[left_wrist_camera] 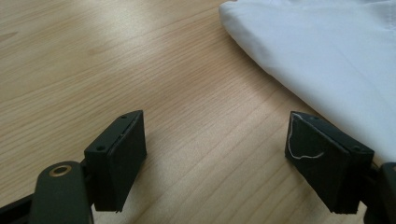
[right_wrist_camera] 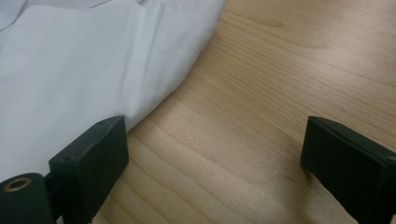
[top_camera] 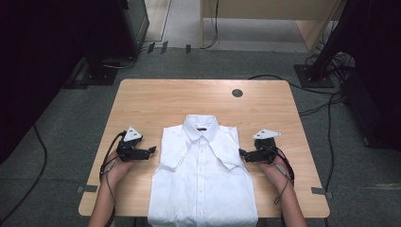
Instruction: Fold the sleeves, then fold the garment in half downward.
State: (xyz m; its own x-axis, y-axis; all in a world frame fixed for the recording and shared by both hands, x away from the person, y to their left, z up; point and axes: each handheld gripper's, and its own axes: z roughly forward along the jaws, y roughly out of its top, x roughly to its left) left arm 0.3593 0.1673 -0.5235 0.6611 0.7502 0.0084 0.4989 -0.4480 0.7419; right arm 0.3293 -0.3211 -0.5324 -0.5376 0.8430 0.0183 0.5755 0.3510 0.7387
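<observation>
White cotton folded shirt (top_camera: pixel 203 175) looks soft, light and limp; best pinched at its side edges, where left gripper (top_camera: pixel 152 150) and right gripper (top_camera: pixel 241 152) wait spread, empty.

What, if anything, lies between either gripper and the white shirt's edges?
Nothing visible. The left gripper and right gripper flank the white shirt with jaws open, bare table between their pads.
</observation>
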